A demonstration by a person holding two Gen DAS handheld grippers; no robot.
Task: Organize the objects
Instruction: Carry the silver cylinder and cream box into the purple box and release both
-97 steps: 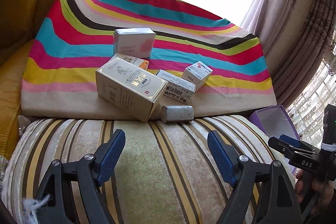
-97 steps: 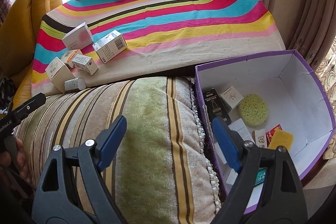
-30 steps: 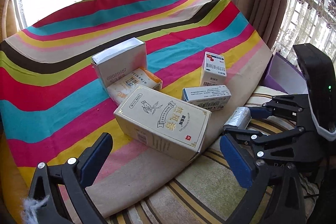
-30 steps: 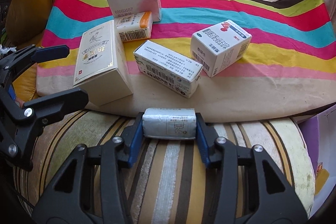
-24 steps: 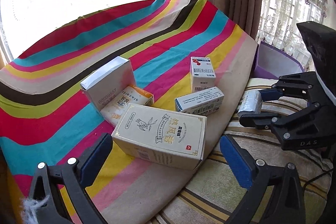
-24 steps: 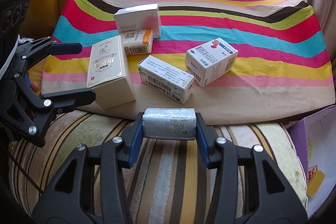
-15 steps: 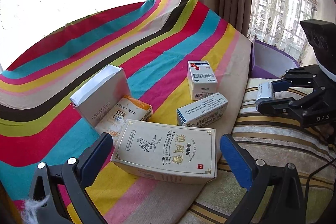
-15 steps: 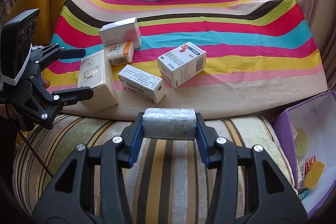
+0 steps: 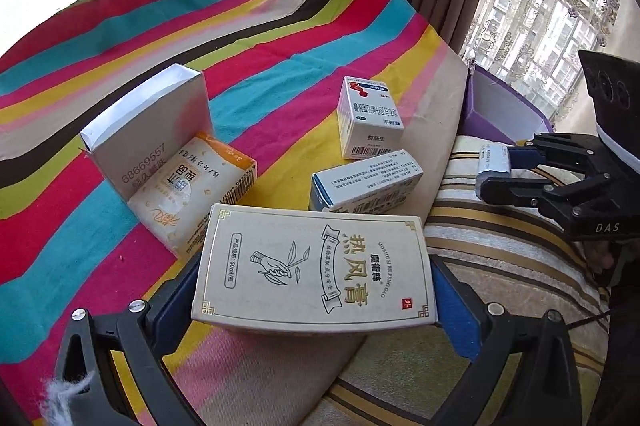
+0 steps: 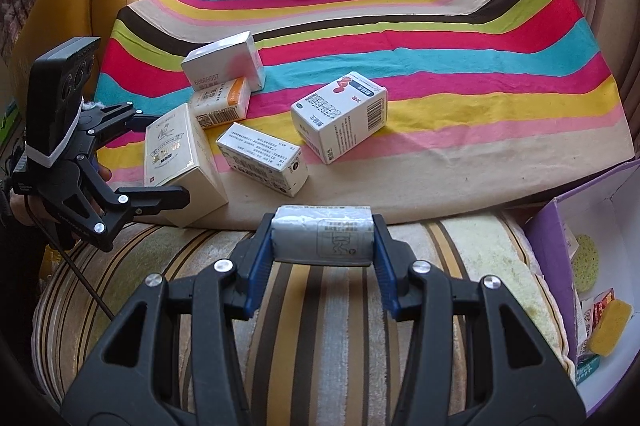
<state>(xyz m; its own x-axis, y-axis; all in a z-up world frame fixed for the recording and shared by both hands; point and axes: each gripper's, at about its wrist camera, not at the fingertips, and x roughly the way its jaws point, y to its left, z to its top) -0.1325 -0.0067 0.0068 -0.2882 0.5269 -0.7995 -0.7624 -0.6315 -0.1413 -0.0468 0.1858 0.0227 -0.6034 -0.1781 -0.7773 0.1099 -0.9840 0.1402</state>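
Right wrist view, inventory. Right gripper (image 10: 323, 241), bottom centre: blue pads clamped on ends of small silver-grey foil-wrapped packet (image 10: 322, 240), held crosswise above striped green/yellow/brown plush cushion (image 10: 460, 258).

Left gripper (image 10: 154, 154), left edge of frame: black fingers either side of large cream-and-gold rectangular carton (image 10: 176, 154); pads near its sides, contact not clear from this view.

Multicolour striped cloth (image 10: 440, 46), upper half of frame, carries remaining stock:
- plain white cardboard box w/ printed number (image 10: 224, 64), upper left of centre;
- small orange-and-white carton (image 10: 220, 102), leaning against white box, touching;
- long white-and-blue carton w/ barcode (image 10: 262, 158), centre, just beside cream carton;
- squat white carton w/ red mark (image 10: 340, 114), right of centre, apart from others.

Purple open cardboard box (image 10: 560, 218), right edge: holds round yellow-green sponge (image 10: 586, 262), yellow sponge block (image 10: 610, 326), sm. packets (detail unclear).

Left wrist view: left gripper (image 9: 316, 300), bottom centre, jaws spread wide, cream carton (image 9: 316, 270) between blue pads; both pads appear against carton ends, firm grip can't be confirmed. Carton sits on cloth (image 9: 280, 38) edge. Right gripper (image 9: 496, 168), right mid-frame, w/ foil packet (image 9: 493, 164) in its tips, above cushion (image 9: 500, 250), near purple box (image 9: 500, 114).
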